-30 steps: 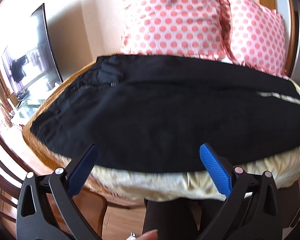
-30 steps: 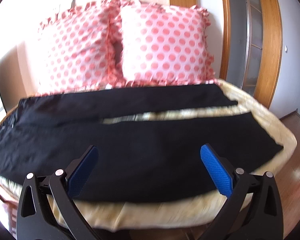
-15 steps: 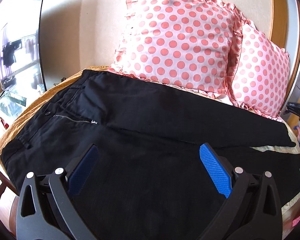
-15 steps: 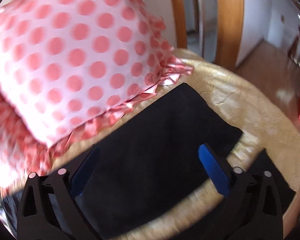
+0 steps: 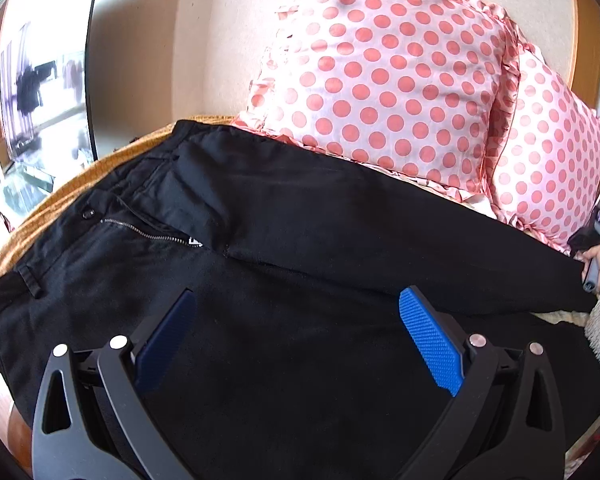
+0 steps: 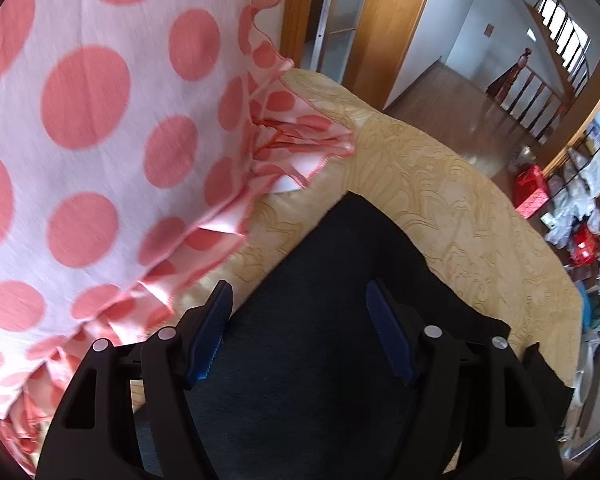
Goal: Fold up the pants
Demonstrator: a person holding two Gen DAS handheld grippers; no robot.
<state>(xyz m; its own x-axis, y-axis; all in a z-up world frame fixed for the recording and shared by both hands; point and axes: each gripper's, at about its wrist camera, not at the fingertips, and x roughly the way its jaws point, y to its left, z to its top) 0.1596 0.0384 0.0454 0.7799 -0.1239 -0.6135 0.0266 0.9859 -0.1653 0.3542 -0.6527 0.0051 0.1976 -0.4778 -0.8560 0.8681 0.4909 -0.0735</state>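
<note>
Black pants (image 5: 300,240) lie flat across the bed, waistband and open zipper at the left, legs running right. My left gripper (image 5: 296,316) is open and empty, low over the thigh of the near leg. My right gripper (image 6: 298,312) is open, jaws somewhat narrowed, straddling the hem end of the far pant leg (image 6: 340,280). In the left wrist view the right gripper and hand (image 5: 594,252) show at the far leg's end.
Two pink polka-dot pillows (image 5: 380,80) lean against the wall behind the pants; one (image 6: 80,140) is just left of my right gripper. The yellow bedspread (image 6: 440,184) ends at the right. A TV (image 5: 40,92) stands at the left. A cluttered floor (image 6: 580,200) lies beyond.
Both grippers moved forward over the bed. The right one swung to the far leg's hem and narrowed its jaws. The left one came closer above the near leg.
</note>
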